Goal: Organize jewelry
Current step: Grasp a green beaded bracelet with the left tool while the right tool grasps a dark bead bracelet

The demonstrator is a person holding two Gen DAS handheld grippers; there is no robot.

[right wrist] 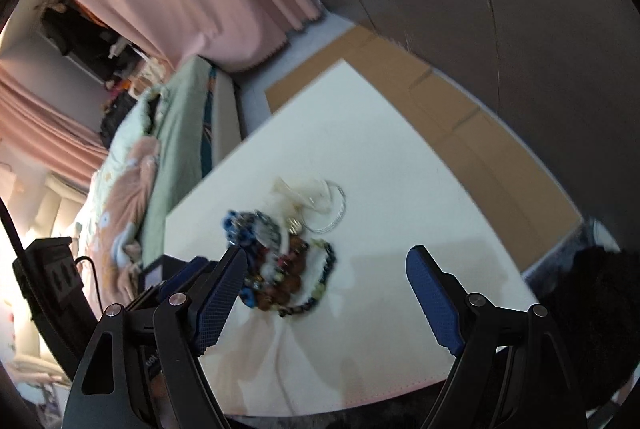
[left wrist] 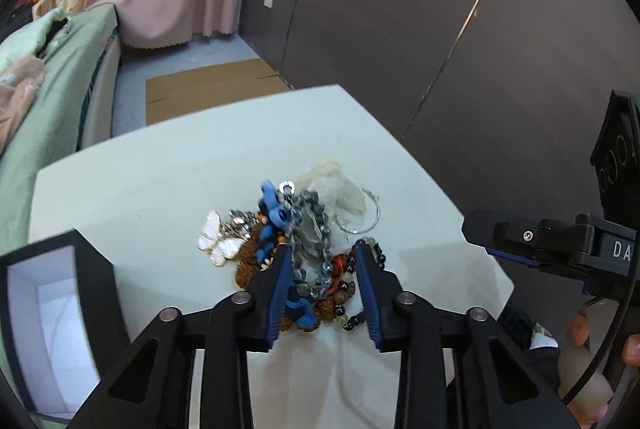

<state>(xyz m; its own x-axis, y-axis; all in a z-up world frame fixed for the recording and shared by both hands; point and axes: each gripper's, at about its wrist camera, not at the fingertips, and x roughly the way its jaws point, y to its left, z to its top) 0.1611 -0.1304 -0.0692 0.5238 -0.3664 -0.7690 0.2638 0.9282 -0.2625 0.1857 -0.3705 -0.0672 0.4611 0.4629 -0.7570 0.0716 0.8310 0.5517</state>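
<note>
A tangled jewelry pile (left wrist: 304, 253) lies mid-table: a white butterfly pendant (left wrist: 218, 239), a blue bead piece (left wrist: 274, 207), a grey bead chain (left wrist: 310, 229), brown beads (left wrist: 248, 267), a black bead bracelet (left wrist: 360, 317), a silver hoop (left wrist: 370, 221) and a clear plastic bag (left wrist: 340, 189). My left gripper (left wrist: 322, 249) straddles the pile, its jaws narrowed with the grey chain between them; I see no firm pinch. My right gripper (right wrist: 327, 254) stands wide open over the table, the blurred pile (right wrist: 288, 261) beside its left finger. Its black body (left wrist: 520, 241) shows at the right in the left wrist view.
A black box with a white inside (left wrist: 48, 301) stands open at the table's (left wrist: 160, 169) left front corner. A bed with a green cover (left wrist: 52, 69) lies left of the table, cardboard (left wrist: 212, 89) on the floor behind. A hand (left wrist: 580, 333) holds the right gripper.
</note>
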